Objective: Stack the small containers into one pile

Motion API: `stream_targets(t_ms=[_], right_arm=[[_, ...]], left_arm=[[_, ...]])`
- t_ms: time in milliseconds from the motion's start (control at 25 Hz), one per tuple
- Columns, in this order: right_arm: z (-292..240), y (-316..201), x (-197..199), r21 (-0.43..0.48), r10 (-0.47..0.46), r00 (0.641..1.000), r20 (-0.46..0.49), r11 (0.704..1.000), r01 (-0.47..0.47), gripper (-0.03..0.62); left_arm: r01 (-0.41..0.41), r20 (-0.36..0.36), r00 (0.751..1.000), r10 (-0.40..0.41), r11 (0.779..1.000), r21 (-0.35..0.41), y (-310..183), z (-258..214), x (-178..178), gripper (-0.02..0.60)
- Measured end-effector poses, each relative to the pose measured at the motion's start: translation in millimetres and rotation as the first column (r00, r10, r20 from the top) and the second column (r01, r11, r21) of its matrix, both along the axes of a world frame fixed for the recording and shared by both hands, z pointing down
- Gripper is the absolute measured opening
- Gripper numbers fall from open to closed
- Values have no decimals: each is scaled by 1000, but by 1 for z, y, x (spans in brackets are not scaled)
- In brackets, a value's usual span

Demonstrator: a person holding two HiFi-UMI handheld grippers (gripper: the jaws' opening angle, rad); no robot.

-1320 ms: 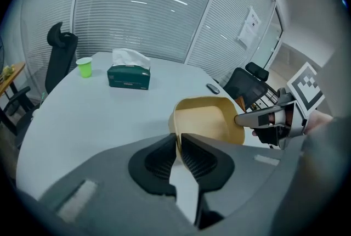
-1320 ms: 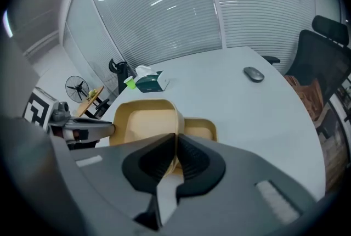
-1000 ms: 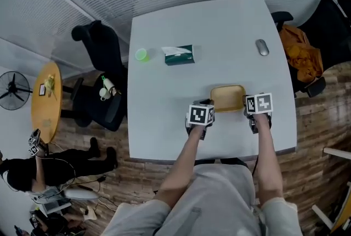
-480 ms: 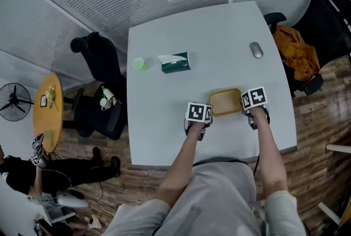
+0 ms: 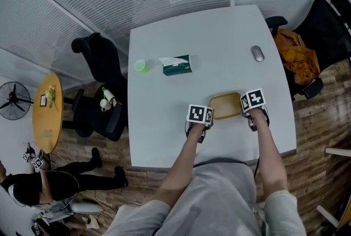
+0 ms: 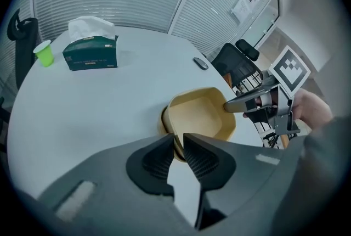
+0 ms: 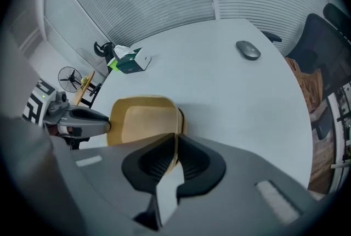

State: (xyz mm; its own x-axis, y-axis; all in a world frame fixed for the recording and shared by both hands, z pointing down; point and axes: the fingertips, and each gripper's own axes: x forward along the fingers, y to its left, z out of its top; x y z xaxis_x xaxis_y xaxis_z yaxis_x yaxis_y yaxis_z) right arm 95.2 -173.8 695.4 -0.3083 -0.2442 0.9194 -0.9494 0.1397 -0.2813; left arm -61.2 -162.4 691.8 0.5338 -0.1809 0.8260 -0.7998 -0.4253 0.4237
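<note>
Partly hidden tan container [image 5: 225,107] (right tool [image 7: 174,155] clamped on its rim, left tool [image 6: 179,147] just opening around it)

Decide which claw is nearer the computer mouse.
Right. The right claw grips the right rim of the tan container, almost straight below the mouse in the head view. The left claw, jaws just opening around the left rim, sits farther down-left.
</note>
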Motion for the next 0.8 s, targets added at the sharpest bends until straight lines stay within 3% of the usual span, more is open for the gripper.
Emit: stream_targets(t_ms=[360,600,800], right_arm=[[-3,-5,0,20,-11,1000,-27,1000,12,36],[-11,-10,4,63,2,999,-41,998,1,37],[-30,-5,1,174,22,1000,-11,985,-20,36]], left_arm=[[10,-4,1000,-10,1000,15,-9,4,-2,107],[19,-18,1000,-18,999,38,-17,-2,-7,106],[9,-73,997,0,993,122,-20,-18,-10,106]])
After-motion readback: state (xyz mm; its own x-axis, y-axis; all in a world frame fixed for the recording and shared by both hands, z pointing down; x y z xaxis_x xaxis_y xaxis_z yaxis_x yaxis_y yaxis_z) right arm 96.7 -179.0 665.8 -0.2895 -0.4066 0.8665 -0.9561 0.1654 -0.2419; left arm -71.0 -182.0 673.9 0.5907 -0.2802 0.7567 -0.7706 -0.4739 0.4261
